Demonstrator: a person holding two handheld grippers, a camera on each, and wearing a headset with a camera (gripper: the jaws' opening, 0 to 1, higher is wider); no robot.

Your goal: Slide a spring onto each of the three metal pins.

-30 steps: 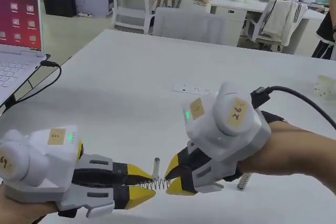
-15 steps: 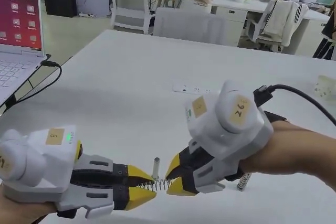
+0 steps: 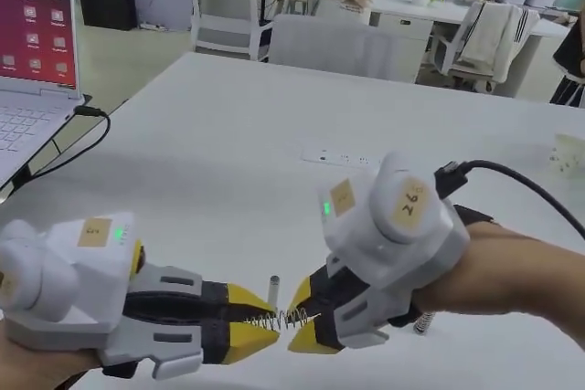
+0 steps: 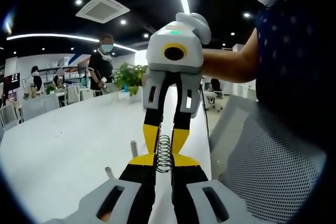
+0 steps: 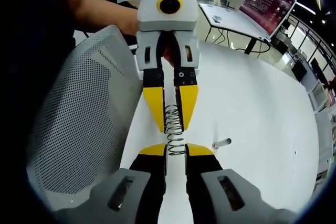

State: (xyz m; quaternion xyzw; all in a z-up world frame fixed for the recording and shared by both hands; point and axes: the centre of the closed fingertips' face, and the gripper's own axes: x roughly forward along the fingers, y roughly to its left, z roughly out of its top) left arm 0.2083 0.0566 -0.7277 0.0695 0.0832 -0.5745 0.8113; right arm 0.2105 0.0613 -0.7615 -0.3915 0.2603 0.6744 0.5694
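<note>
**Steel spring [image 3: 285,320] aloft, one pin apparently done**

The left gripper [image 3: 265,329] and the right gripper [image 3: 303,313] each pinch one end of the spring, holding it level just in front of a bare pin [image 3: 273,284]. Beside the right gripper a second spring [image 3: 421,321] stands upright, likely already on its pin. Two pins seem left.

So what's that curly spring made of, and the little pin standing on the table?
The spring looks like thin bare steel wire: silvery grey coils that catch the light. The pin seems to be metal too, a smooth dull-grey rod with a paler top, though it is too small to be sure.
</note>
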